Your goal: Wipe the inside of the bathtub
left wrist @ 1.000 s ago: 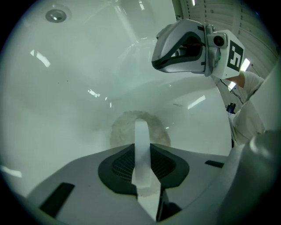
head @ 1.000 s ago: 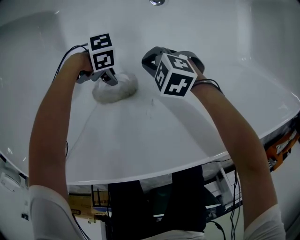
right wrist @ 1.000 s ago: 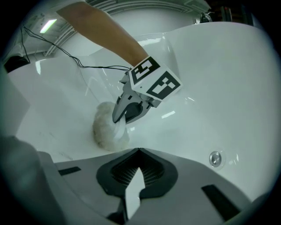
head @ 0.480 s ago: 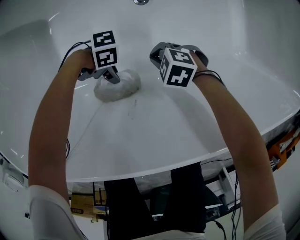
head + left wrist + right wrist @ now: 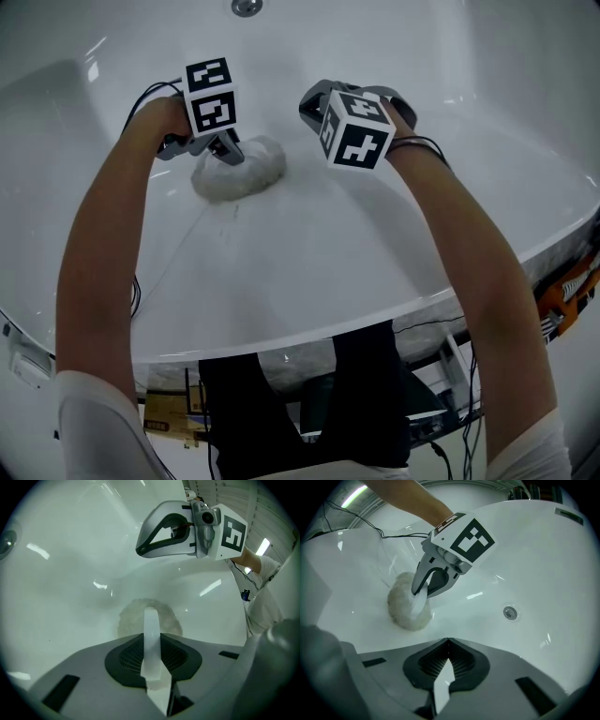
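The white bathtub (image 5: 375, 244) fills the head view. My left gripper (image 5: 230, 155) is shut on a crumpled pale cloth (image 5: 246, 172) and presses it against the tub's inner surface. In the left gripper view the cloth (image 5: 133, 616) bulges round the closed fingertips (image 5: 151, 618). From the right gripper view I see the left gripper (image 5: 417, 603) pinching the cloth (image 5: 404, 607). My right gripper (image 5: 306, 103) hovers just right of the cloth, shut with nothing in it (image 5: 448, 663).
The round metal drain (image 5: 246, 7) sits beyond the cloth, also seen as the drain (image 5: 510, 612) right of the left gripper. The tub's rim (image 5: 281, 345) curves near the person's body. Black cables (image 5: 141, 103) trail from the left gripper.
The left gripper has slid the cloth a little farther along the tub surface, to below the drain. The right gripper has kept beside it, still shut.
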Tool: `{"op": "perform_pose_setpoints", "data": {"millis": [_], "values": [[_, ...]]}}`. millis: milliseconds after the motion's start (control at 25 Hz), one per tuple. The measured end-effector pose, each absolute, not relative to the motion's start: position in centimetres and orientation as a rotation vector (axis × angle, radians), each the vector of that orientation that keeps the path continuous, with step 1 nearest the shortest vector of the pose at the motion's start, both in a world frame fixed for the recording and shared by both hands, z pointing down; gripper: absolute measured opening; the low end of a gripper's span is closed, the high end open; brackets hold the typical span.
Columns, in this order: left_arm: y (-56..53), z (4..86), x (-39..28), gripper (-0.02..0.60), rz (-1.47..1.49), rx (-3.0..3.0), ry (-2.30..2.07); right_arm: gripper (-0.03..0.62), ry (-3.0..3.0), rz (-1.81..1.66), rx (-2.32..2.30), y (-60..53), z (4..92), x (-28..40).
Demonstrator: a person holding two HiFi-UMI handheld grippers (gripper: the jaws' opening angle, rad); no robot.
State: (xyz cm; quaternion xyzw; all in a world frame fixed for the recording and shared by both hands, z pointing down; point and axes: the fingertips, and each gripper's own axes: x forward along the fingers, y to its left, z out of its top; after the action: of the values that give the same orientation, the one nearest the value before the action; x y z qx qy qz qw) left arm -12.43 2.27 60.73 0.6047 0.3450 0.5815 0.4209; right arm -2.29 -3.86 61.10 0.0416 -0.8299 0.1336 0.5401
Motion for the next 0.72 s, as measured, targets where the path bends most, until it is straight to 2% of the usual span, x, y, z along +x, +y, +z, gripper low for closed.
{"op": "perform_pose_setpoints", "data": {"millis": [720], "values": [[2.5, 61.6, -12.7, 0.086, 1.42, 1.535, 0.815, 0.02, -2.055, 0.332, 0.21, -5.7, 58.3, -0.6]]}}
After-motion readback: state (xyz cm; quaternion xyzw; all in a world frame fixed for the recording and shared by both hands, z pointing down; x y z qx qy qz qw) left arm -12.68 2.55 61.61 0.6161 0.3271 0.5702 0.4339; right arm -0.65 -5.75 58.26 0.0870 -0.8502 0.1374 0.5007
